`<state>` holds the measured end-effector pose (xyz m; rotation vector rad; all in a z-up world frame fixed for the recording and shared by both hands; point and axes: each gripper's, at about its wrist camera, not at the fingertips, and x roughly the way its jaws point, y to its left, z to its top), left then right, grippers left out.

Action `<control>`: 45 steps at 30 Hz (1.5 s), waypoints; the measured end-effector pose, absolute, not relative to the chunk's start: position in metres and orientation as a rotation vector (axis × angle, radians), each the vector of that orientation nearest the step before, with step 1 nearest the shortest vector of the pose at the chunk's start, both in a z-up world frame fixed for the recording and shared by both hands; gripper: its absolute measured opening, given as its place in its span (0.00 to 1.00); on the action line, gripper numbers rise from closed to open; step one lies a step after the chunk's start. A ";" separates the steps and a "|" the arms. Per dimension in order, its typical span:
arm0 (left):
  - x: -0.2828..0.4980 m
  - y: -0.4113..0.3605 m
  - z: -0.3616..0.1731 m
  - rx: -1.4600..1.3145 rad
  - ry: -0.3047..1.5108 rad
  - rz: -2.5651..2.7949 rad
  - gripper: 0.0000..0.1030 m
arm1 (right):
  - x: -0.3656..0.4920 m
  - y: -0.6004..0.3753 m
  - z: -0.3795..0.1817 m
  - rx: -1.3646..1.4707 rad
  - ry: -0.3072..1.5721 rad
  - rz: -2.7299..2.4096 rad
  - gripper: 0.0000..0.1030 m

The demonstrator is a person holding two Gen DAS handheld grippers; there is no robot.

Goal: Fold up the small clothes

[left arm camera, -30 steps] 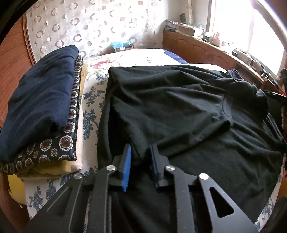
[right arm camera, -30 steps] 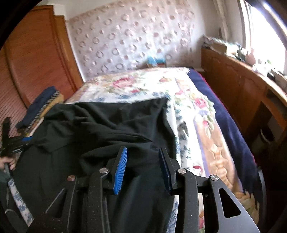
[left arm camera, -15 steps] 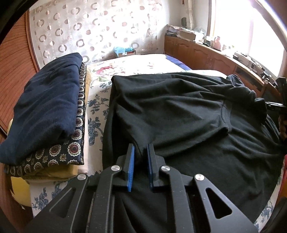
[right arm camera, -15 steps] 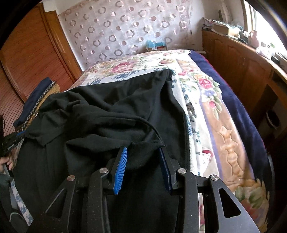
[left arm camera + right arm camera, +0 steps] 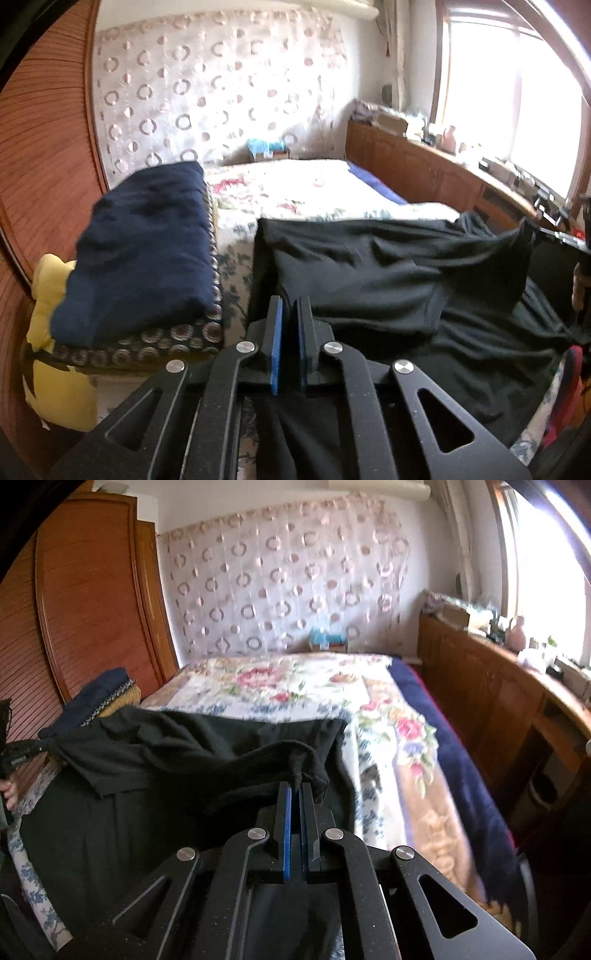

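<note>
Gripping one edge each, both tools hold the black knit garment (image 5: 388, 280) taut above the floral quilted bedspread (image 5: 295, 683). The left gripper (image 5: 290, 314), jaws just closing, pinches the fabric at its near left edge; the right gripper (image 5: 295, 794), likewise just closing, clamps a bunched corner. Paired holds suggest a fold being lifted. A folded navy stack (image 5: 140, 251) lies beside the garment, presumably clear of the working area.
</note>
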<state>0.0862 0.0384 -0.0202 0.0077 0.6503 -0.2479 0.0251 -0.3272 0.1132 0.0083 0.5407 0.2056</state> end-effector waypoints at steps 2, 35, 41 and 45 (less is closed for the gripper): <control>0.083 0.046 -0.015 -0.014 0.636 -0.247 0.07 | 0.018 -0.328 0.117 0.000 0.522 0.202 0.03; -0.022 0.085 -0.033 -0.051 0.701 -0.218 0.07 | -0.065 -0.338 0.105 0.014 0.553 0.197 0.02; -0.032 0.086 -0.031 -0.030 0.715 -0.205 0.07 | -0.086 -0.339 0.110 -0.007 0.546 0.201 0.02; -0.027 0.087 -0.049 -0.032 0.767 -0.193 0.09 | -0.084 -0.340 0.092 -0.007 0.616 0.225 0.02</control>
